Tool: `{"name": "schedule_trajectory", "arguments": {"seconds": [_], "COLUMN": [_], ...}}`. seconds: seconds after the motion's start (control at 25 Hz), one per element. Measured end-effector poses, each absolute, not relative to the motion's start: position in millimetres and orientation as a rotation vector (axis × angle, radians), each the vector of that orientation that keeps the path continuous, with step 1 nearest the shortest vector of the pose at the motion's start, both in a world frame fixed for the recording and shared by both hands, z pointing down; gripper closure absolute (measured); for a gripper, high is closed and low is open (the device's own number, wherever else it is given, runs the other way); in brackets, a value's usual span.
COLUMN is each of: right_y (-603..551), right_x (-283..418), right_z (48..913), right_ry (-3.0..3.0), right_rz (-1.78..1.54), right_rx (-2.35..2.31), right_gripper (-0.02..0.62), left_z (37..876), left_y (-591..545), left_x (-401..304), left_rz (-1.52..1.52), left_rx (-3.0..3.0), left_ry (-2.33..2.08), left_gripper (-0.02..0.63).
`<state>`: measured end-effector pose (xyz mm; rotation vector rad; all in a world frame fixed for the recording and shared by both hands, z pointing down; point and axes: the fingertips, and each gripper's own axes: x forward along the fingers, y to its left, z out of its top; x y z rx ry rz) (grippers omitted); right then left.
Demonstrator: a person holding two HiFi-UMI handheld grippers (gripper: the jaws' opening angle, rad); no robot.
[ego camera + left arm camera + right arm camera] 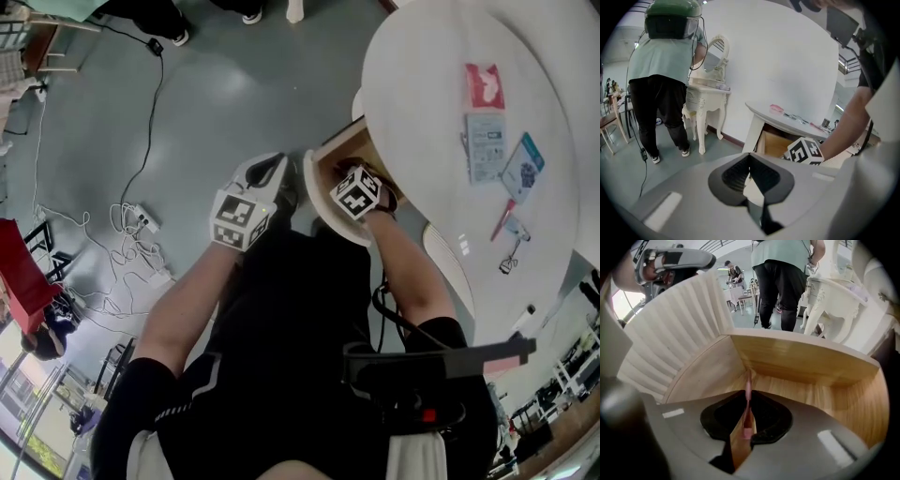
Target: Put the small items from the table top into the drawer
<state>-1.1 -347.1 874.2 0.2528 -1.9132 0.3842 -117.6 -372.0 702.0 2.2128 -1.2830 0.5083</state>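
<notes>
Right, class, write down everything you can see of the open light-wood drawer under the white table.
The open light-wood drawer is pulled out from beneath the white table. Its inside is bare honey-coloured wood with visible grain: a flat floor and upright walls meeting at corners. Its front is a curved, white, ribbed panel. The right gripper points down into it, shut on a slim pink item; whether that item touches the floor cannot be told.

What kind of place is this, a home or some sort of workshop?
Probably a lab or test hall staged with furniture: a power strip lies on a bare grey floor, and a white dressing table stands alone against a plain wall.
</notes>
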Motion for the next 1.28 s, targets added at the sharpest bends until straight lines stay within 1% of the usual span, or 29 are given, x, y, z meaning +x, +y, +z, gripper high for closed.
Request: {"name": "schedule_trajectory", "arguments": {"seconds": [0.64,0.68,0.72,0.76,0.8,0.96,1.08,1.28], "right_y": [-347,-345,-344,-344,-344,-343,-341,-335], "right_x": [1,2,2,2,3,6,11,18], "right_z": [900,901,900,898,895,873,857,821], "right_ry": [-1.871,-1.867,-1.867,-1.870,-1.878,-1.916,-1.937,-1.992], "right_rz": [0.387,0.396,0.408,0.415,0.416,0.410,0.368,0.317], "right_rx": [0.234,0.222,0.218,0.224,0.236,0.274,0.288,0.288], "right_gripper": [0.539,0.520,0.487,0.428,0.402,0.425,0.466,0.506], "left_z": [686,685,682,679,675,656,640,600], "left_y": [-355,-353,-352,-350,-348,-344,-338,-325], "left_x": [-116,-115,-114,-114,-114,-117,-118,-118], "left_rz": [0.480,0.479,0.478,0.478,0.477,0.471,0.470,0.416], "left_rx": [2.213,2.212,2.212,2.212,2.211,2.210,2.198,2.209], "left_ry": [-1.271,-1.272,-1.274,-1.277,-1.282,-1.333,-1.384,-1.441], "left_gripper": [0.606,0.606,0.605,0.606,0.606,0.605,0.606,0.606]}}
